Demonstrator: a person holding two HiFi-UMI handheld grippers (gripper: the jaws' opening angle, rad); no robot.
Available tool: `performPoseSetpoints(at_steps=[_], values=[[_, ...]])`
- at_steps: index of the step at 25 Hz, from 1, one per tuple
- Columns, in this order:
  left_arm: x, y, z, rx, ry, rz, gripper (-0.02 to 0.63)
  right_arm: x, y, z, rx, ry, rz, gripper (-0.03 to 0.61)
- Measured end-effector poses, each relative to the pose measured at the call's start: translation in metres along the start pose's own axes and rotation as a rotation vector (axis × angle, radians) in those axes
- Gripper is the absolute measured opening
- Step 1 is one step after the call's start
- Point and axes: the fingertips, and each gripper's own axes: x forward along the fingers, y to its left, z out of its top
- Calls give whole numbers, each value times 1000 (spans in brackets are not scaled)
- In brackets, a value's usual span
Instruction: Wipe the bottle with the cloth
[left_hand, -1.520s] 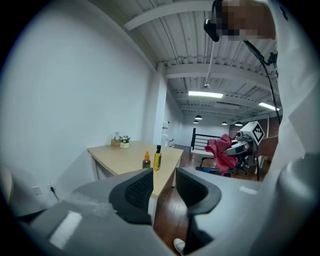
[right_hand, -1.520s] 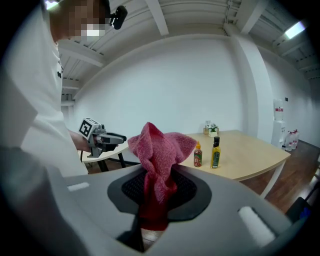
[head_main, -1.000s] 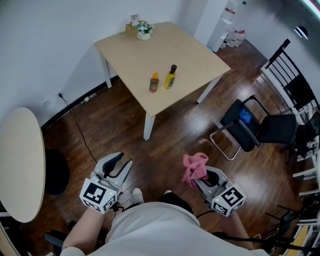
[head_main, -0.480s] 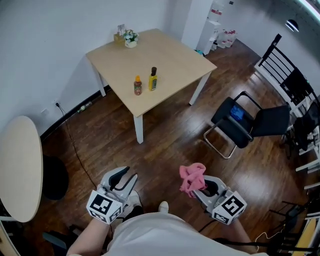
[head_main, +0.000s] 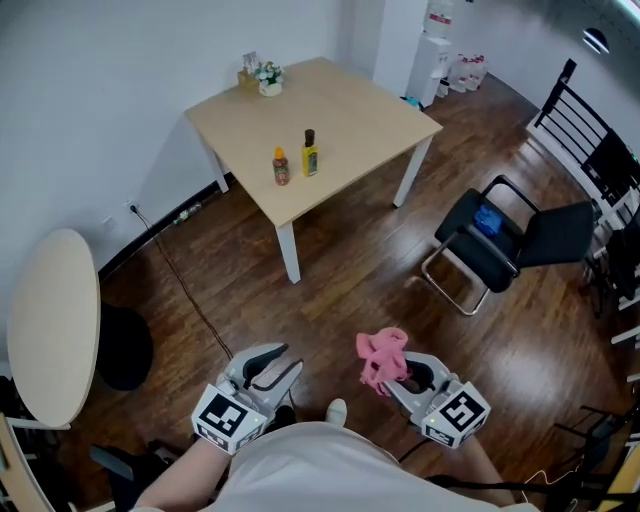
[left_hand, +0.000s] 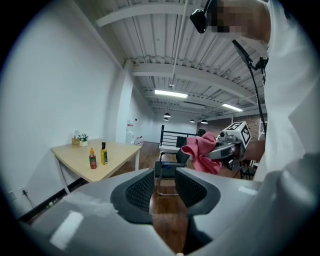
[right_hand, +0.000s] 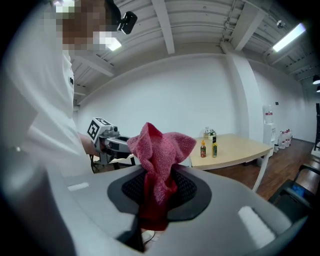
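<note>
On the table (head_main: 350, 105), upright yellow-green bottle (head_main: 310, 157)

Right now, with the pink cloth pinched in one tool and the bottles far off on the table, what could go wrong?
The crumpled pink cloth is pinched in the right tool by its lower part only; the loose bulk might slip out on the way. The small red sauce bottle and the yellow dark-capped bottle stand close together on the light wooden table, so wiping one could topple the other unless the empty left tool steadies it.
</note>
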Motion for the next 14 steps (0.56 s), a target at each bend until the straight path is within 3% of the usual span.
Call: performPoseSetpoints(at_steps=[8,14], values=[[4,-13,4,7,-5,0,138,-1,-7,13,-31,-18,34,89],[-8,-7,-3,-33,8,26,138,-2,-7,23,-55,-23,42,89]])
